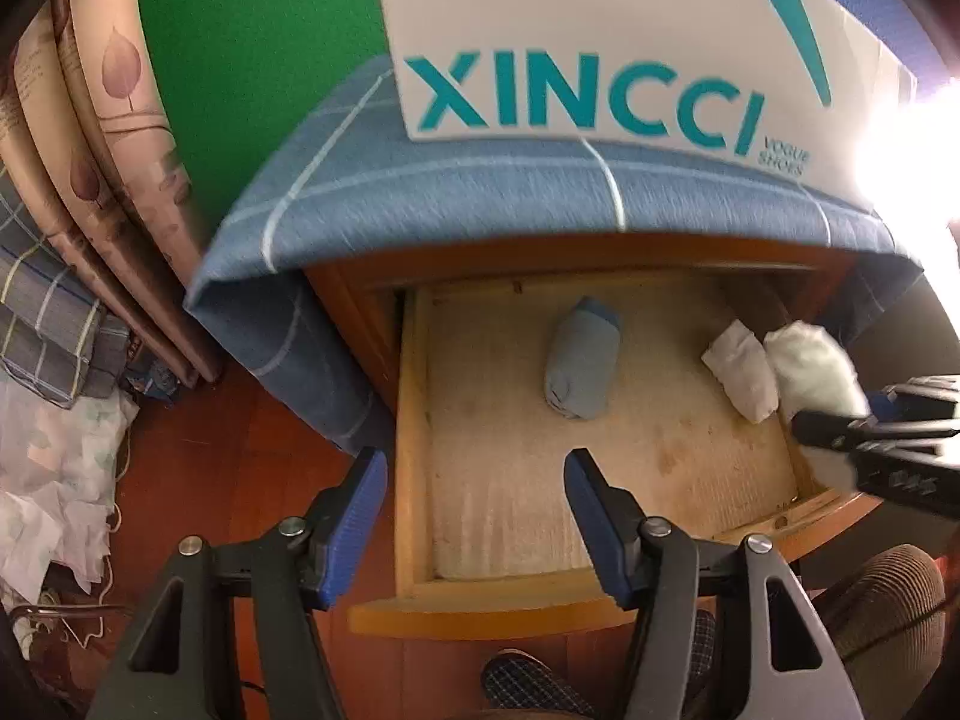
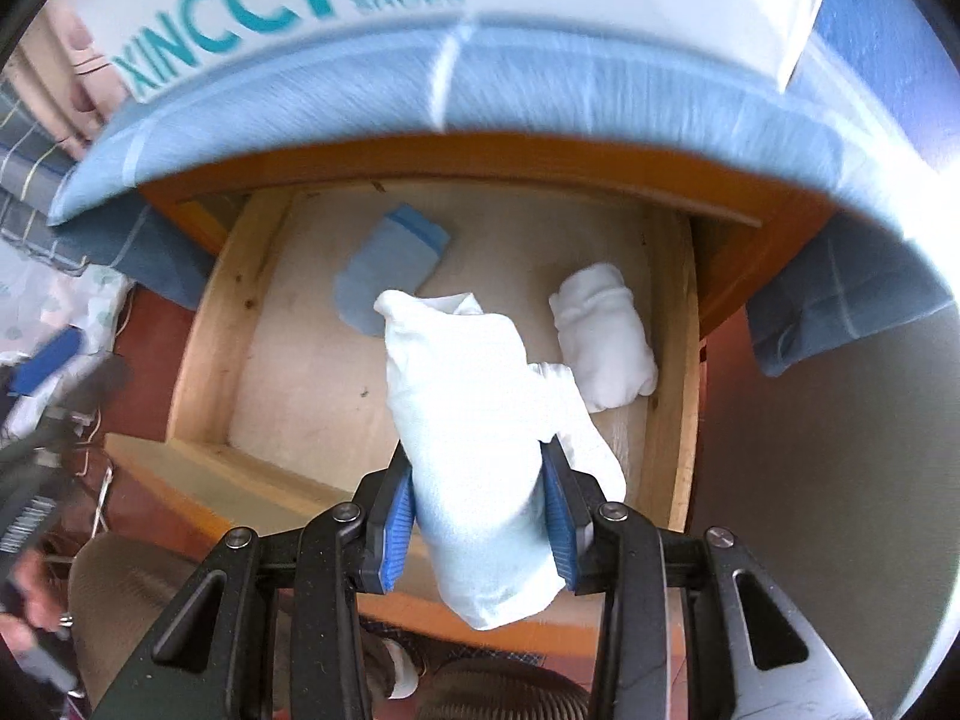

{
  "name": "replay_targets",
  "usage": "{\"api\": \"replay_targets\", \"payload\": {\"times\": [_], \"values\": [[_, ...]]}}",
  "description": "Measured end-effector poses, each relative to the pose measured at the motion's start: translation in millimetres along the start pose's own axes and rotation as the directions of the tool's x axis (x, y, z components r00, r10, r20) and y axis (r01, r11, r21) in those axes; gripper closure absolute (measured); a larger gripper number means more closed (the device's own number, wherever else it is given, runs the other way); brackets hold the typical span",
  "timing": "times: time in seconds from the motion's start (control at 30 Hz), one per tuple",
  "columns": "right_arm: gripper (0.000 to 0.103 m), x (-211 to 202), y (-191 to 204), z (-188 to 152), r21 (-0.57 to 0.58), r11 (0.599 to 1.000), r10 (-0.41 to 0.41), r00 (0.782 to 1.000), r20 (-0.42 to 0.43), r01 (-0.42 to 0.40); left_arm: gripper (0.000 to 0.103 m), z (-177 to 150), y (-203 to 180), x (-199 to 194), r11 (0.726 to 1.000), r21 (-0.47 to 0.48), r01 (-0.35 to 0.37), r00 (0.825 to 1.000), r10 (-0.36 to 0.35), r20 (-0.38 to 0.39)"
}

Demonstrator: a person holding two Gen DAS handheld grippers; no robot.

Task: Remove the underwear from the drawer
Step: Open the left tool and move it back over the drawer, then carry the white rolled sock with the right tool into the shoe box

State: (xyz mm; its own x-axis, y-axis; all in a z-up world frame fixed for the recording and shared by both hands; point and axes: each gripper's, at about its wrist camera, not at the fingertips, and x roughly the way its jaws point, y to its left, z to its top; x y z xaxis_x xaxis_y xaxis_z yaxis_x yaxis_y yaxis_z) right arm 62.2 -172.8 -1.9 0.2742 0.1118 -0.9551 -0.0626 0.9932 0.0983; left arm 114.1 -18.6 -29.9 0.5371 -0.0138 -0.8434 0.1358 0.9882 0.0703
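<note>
White roll [image 2: 480, 450] is clamped in the right claw [image 2: 480, 516] above the drawer [image 2: 204, 324]; left claw [image 1: 474, 480] gapes empty at seven o'clock.

The drawer [image 1: 414, 420] stands open from above; bare floor left of the blue roll [image 1: 579, 360], blue cloth [image 1: 480, 192] overhanging its back.

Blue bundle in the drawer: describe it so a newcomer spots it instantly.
Find the open wooden drawer under the blue checked cloth. On its pale floor, toward the back left, lies a rolled blue bundle with a darker blue band at one end. The other rolled bundle lying there is white.
</note>
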Motion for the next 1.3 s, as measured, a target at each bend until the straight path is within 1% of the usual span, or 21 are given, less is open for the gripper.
{"api": "replay_targets", "payload": {"times": [0.1, 0.17, 0.23, 0.33, 0.4, 0.47, 0.53, 0.67, 0.83, 1.0, 1.1, 1.2, 1.3], "values": [[0.068, -20.4, 5.3, 1.2, -0.026, 1.0, 0.009, 1.0, 0.018, -0.008, 0.04, -4.6, -0.1, 6.5, 0.999, -0.033, 0.009, 1.0, -0.01, -0.017], [0.068, -35.5, 9.1, 2.4, -0.044, 0.999, 0.013, 0.999, 0.037, -0.011, 0.04, -7.0, 1.5, 12.6, 0.999, -0.05, 0.002, 1.0, -0.003, -0.03], [0.068, -49.2, 11.0, 3.5, -0.057, 0.998, 0.023, 0.998, 0.052, -0.02, 0.04, -8.7, 2.7, 19.4, 0.998, -0.06, -0.007, 0.998, 0.003, -0.058], [0.068, -67.6, 13.2, 1.8, -0.077, 0.997, 0.025, 0.997, 0.077, -0.019, 0.04, -10.1, 6.4, 26.0, 0.996, -0.091, -0.006, 0.997, -0.001, -0.083], [0.068, -82.1, 13.5, 1.9, -0.083, 0.996, 0.04, 0.995, 0.087, -0.033, 0.04, -11.6, 8.2, 28.2, 0.994, -0.113, -0.005, 0.996, -0.005, -0.09], [0.068, -93.3, 14.9, 6.7, -0.088, 0.995, 0.048, 0.994, 0.099, -0.039, 0.04, -13.2, 8.2, 31.3, 0.992, -0.126, -0.004, 0.995, -0.01, -0.103], [0.068, -111.1, 16.1, 11.6, -0.102, 0.994, 0.049, 0.991, 0.128, -0.036, 0.04, -14.6, 8.5, 34.9, 0.991, -0.132, -0.008, 0.993, -0.007, -0.116], [0.068, -148.2, 18.4, 23.5, -0.107, 0.994, 0.06, 0.979, 0.193, -0.04, 0.04, -14.9, 6.3, 34.5, 0.992, -0.123, -0.007, 0.993, -0.007, -0.114], [0.067, -191.5, 20.8, 49.0, -0.111, 0.994, 0.056, 0.958, 0.282, -0.026, 0.04, -14.3, 4.3, 34.0, 0.993, -0.115, -0.01, 0.994, -0.003, -0.114], [0.068, -214.4, 23.3, 82.1, -0.101, 0.995, 0.03, 0.939, 0.342, 0.005, 0.04, -14.3, 5.1, 33.7, 0.992, -0.123, -0.009, 0.994, -0.005, -0.111], [0.067, -220.7, 23.6, 99.5, -0.091, 0.995, 0.003, 0.929, 0.37, 0.033, 0.04, -15.3, 10.1, 33.2, 0.988, -0.155, 0.001, 0.994, -0.018, -0.107], [0.067, -218.2, 20.5, 120.0, -0.075, 0.996, -0.016, 0.929, 0.369, 0.047, 0.04, -16.4, 16.3, 33.5, 0.982, -0.189, 0.017, 0.994, -0.037, -0.104], [0.067, -210.6, 19.0, 139.0, -0.066, 0.994, -0.053, 0.929, 0.365, 0.082, 0.04, -17.1, 22.9, 34.4, 0.974, -0.225, 0.035, 0.993, -0.059, -0.103]]}}
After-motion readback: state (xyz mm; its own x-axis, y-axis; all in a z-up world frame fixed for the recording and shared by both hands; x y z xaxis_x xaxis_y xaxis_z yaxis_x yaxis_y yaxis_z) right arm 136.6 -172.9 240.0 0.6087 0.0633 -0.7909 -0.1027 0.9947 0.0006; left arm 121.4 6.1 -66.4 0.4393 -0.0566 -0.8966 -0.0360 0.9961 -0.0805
